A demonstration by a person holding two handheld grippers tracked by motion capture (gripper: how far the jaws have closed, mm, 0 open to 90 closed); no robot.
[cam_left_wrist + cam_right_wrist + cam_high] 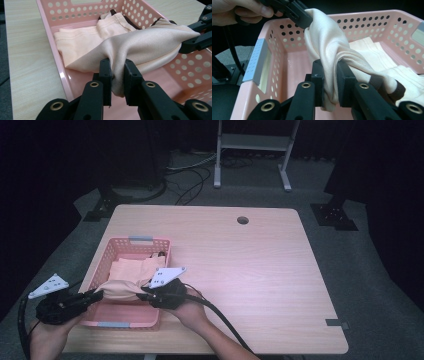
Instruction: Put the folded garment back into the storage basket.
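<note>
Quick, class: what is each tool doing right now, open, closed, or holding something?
Left tool: closed on the cream cloth above the pink basket.
Right tool: closed on the same cloth, at its other end.

Black left gripper [117, 75], brass-ringed screws, black right gripper [329, 75], grey three-cornered plates, thick black cables

The cloth [131, 279] covers most of the basket [114, 324] floor. A dark-trimmed piece [395, 87] is cut off at the frame's lower right, its kind unclear.
</note>
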